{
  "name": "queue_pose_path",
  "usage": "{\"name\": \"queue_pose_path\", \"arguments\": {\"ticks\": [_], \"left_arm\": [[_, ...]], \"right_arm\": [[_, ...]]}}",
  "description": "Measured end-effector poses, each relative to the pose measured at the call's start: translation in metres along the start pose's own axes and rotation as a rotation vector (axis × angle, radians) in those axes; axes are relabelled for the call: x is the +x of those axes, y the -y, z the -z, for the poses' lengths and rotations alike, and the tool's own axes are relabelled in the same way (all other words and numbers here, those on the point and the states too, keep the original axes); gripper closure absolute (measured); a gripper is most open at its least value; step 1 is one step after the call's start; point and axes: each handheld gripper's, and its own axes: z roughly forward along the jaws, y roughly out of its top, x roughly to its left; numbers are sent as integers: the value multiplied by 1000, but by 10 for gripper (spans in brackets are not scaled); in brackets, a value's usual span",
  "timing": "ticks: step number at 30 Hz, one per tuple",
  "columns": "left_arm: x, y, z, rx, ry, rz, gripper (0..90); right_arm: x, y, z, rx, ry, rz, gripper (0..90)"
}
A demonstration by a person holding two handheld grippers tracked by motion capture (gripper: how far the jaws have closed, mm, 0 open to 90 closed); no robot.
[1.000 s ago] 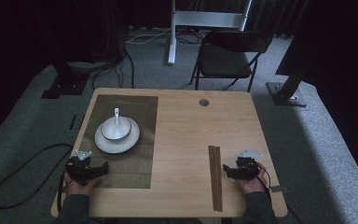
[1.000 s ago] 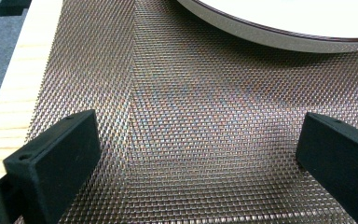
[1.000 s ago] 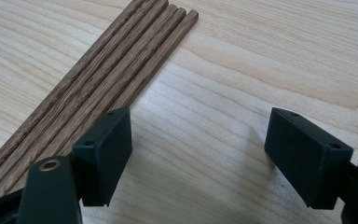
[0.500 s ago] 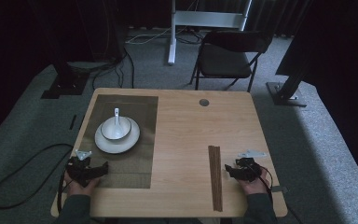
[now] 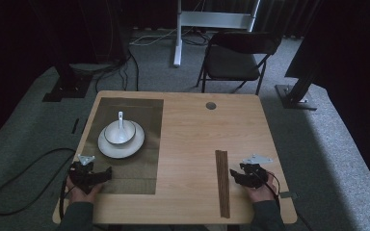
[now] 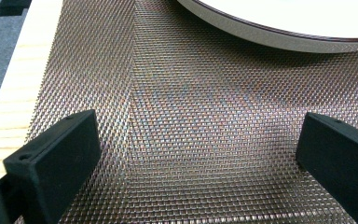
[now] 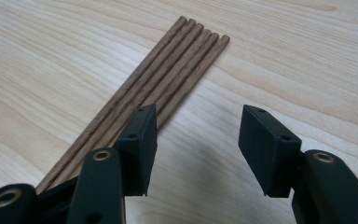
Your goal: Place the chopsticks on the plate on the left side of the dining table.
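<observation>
So on the wooden table (image 5: 192,144) we've got a woven mesh placemat (image 5: 139,163) on the left half, and on it sits a white plate (image 5: 107,149) with a white bowl (image 5: 112,134) stacked on top. The bowl holds a white spoon (image 5: 121,126), handle pointing toward the far edge; we can't make out anything else in it. In the left gripper view the plate's rim (image 6: 279,35) shows a thin dark line around the edge, and that's about all the decoration there is. No brand or lettering we can read anywhere. Our left gripper (image 5: 96,174) sits low over the near end of the placemat, just short of the plate, and its jaws are spread wide with nothing between them but mesh (image 6: 200,140). Over on the right, a bundle of brown wooden chopsticks (image 5: 222,182) lies flat on the bare wood, side by side and running from the near edge toward the far one, well apart from the placemat. Our right gripper (image 5: 238,177) is right beside them; in the right gripper view its jaws are partly apart and gripping nothing, with one jaw over the edge of the chopsticks (image 7: 168,79) and the other over bare table. Can't tell if that jaw is touching the sticks. A dark folding chair (image 5: 236,57) stands beyond the table.
</observation>
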Motion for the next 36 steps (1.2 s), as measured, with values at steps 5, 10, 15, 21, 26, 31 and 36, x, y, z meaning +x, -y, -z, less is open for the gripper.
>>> {"name": "queue_pose_path", "arguments": {"ticks": [5, 10, 15, 21, 26, 31, 36], "left_arm": [[0, 0, 0, 0, 0, 0, 1], [0, 0, 0, 0, 0, 0, 1], [0, 0, 0, 0, 0, 0, 1], [0, 0, 0, 1, -1, 0, 1], [0, 0, 0, 0, 0, 0, 1], [0, 0, 0, 0, 0, 0, 1], [0, 0, 0, 0, 0, 0, 1]], "right_arm": [[8, 0, 4, -6, -1, 16, 469], [13, 1, 6, -12, -10, 21, 469], [18, 3, 9, -21, -8, 28, 480], [22, 6, 12, -26, -11, 31, 491], [24, 6, 12, -23, -15, 34, 494], [26, 7, 11, -17, -26, 37, 502], [30, 8, 11, -10, -34, 43, 506]]}}
